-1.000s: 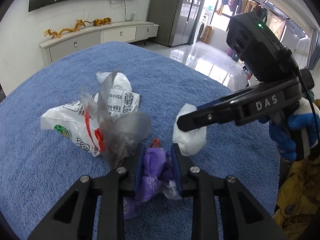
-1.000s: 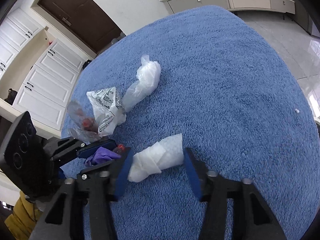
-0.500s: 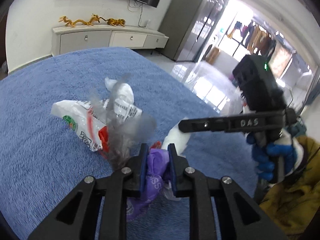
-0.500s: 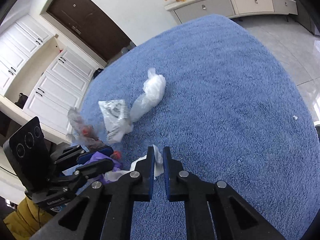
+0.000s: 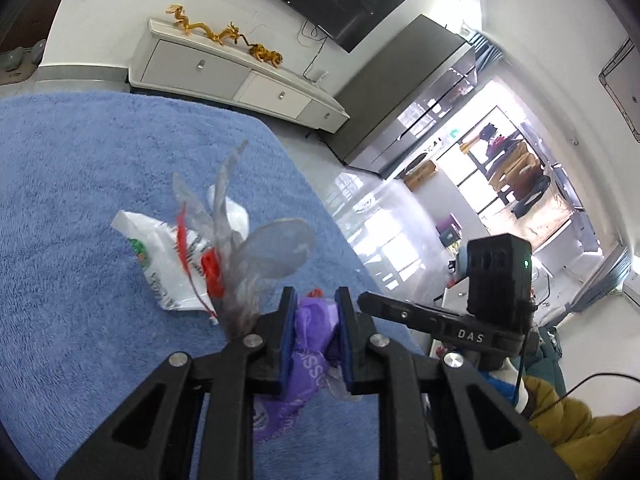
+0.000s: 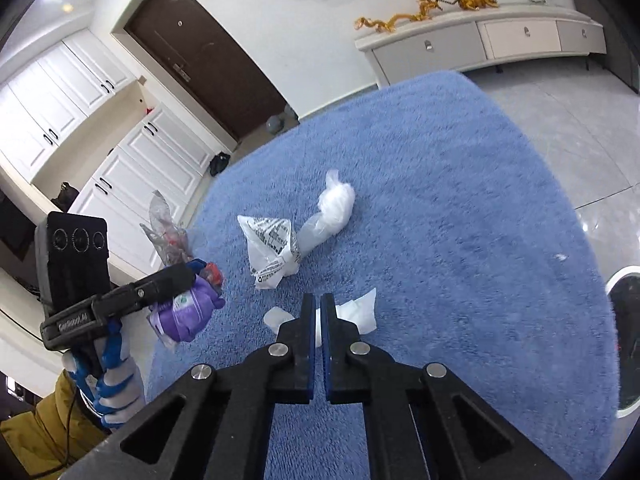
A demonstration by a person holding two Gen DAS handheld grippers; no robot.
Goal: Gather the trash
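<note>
My left gripper (image 5: 316, 300) is shut on a purple wrapper (image 5: 310, 344) with a clear crumpled film (image 5: 256, 256) bunched beside it, held above the blue carpet (image 5: 80, 184). It also shows in the right wrist view (image 6: 188, 276) at the left, with the purple wrapper (image 6: 188, 312). My right gripper (image 6: 318, 304) is shut on a white tissue wad (image 6: 358, 312), lifted over the carpet (image 6: 460, 208). A white printed bag (image 6: 272, 248) and a knotted clear bag (image 6: 328, 216) lie on the carpet ahead. The printed bag (image 5: 160, 256) also shows in the left wrist view.
A white TV cabinet (image 6: 480, 40) with gold dragon figures stands beyond the carpet. White cupboards (image 6: 132, 160) and a dark door (image 6: 208, 52) are at the left. A white-rimmed round object (image 6: 624, 336) sits at the carpet's right edge. Glossy tile floor (image 5: 384, 208) borders the carpet.
My right gripper closed on the white tissue wad and lifted it. My left gripper rose and tilted with the purple wrapper still in it.
</note>
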